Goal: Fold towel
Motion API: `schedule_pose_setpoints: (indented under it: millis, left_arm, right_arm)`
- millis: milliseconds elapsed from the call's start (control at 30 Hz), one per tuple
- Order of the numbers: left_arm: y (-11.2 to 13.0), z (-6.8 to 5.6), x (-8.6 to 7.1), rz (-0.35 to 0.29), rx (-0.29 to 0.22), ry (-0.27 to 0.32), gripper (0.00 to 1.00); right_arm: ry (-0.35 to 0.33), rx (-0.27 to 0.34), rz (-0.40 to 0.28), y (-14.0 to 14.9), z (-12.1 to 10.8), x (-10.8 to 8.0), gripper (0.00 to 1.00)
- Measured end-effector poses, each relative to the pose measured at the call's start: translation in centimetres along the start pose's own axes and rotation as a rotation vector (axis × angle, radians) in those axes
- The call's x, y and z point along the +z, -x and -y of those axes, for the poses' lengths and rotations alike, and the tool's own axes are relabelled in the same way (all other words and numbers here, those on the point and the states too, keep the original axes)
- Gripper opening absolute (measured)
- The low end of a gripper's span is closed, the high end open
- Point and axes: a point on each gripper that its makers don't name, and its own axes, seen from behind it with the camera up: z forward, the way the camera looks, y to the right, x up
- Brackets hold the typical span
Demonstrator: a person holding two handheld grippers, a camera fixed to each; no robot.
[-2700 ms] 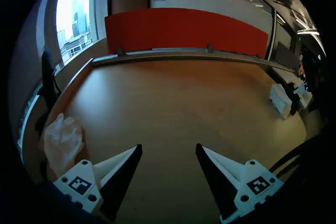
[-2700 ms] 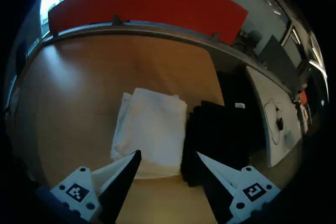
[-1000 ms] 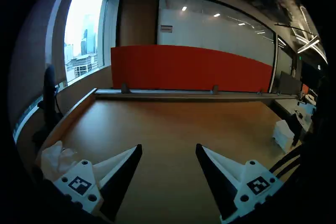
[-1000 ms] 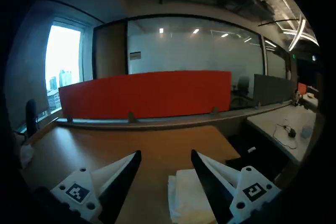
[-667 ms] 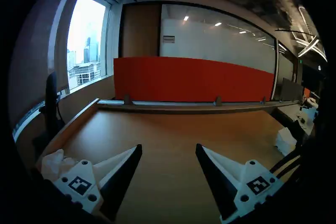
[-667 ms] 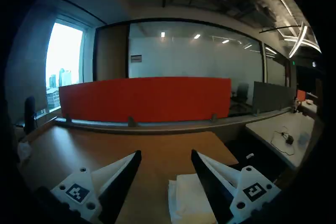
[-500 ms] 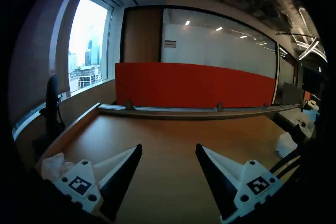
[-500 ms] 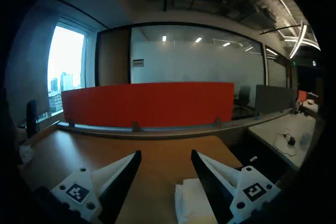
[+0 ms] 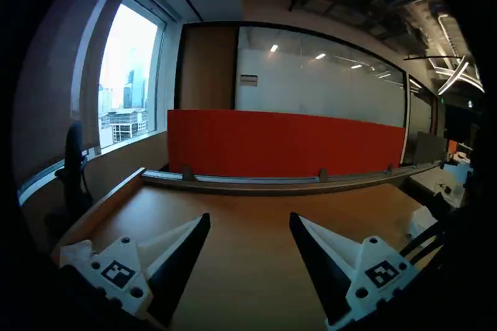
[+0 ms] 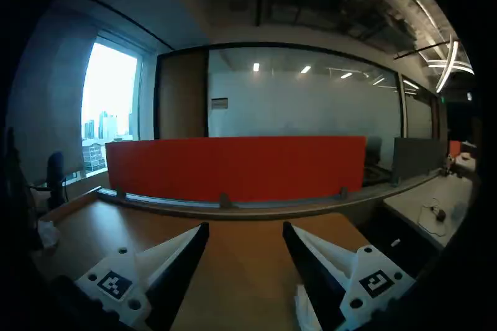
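The left gripper (image 9: 248, 215) has its fingers spread wide with nothing between them. It is held low over the desk (image 9: 248, 275) and looks along the bare wood toward the red divider (image 9: 286, 145) at the far edge. The right gripper (image 10: 245, 225) is likewise spread and empty, and it too faces the far edge.

The towel (image 10: 300, 312) lies on the desk near the right edge. In the right gripper view it is a thin white sliver just beside the inner face of that gripper's right finger, below the fingertips and untouched by either finger. In the left gripper view a pale patch sits close to the desk's right edge and is probably the same towel (too small to be sure).

Judging from how things lie, the folding looks finished or nearly so: the cloth rests flat on the desk and neither claw holds it. So little of it shows that the neatness of the fold cannot be told. A small white crumpled thing (image 10: 46, 231) sits at the desk's left edge; whether it is another cloth waiting to be folded is unclear.
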Motion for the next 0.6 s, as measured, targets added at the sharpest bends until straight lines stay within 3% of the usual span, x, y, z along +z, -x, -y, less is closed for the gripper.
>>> schedule_pose_setpoints:
  millis: [300, 600]
  left_arm:
    - [-0.6, 1.1, 0.2, -0.033, -0.005, -0.015, 0.94]
    - [-0.9, 2.3, -0.1, -0.057, 0.019, -0.036, 0.94]
  right_arm:
    - [-0.001, -0.017, -0.016, -0.8, 2.9, 0.4, 0.92]
    - [0.019, -0.012, 0.004, -0.8, 3.8, 0.5, 0.92]
